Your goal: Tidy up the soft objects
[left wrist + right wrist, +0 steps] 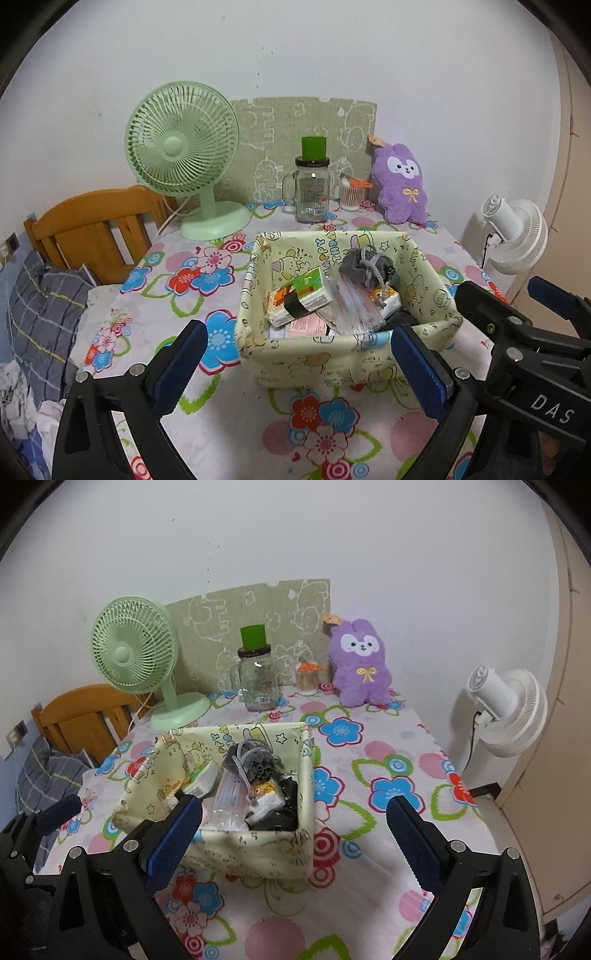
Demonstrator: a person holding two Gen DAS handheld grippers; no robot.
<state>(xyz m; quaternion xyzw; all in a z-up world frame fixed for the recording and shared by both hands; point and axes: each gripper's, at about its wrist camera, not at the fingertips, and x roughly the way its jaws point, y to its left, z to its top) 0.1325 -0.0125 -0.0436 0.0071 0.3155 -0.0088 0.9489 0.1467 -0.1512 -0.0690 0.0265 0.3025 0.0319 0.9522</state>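
Observation:
A pale yellow cartoon-print fabric basket (325,360) (258,849) sits mid-table, holding tissue packs (301,301), a clear plastic packet (225,801), a grey drawstring pouch (364,267) (255,762) and something black (284,808). A purple plush rabbit (400,184) (362,664) stands at the table's back edge by the wall. My left gripper (299,363) is open just in front of the basket's near wall, nothing between its fingers. My right gripper (295,832) is open too, straddling the basket's near right corner, empty. The right gripper also shows at the right edge of the left wrist view.
A green desk fan (184,155) (136,653), a glass mug jar with green lid (312,188) (256,675) and a cotton-swab cup (351,195) (307,681) line the back. A white fan (506,712) stands off the table's right. A wooden chair (92,229) and bedding lie left.

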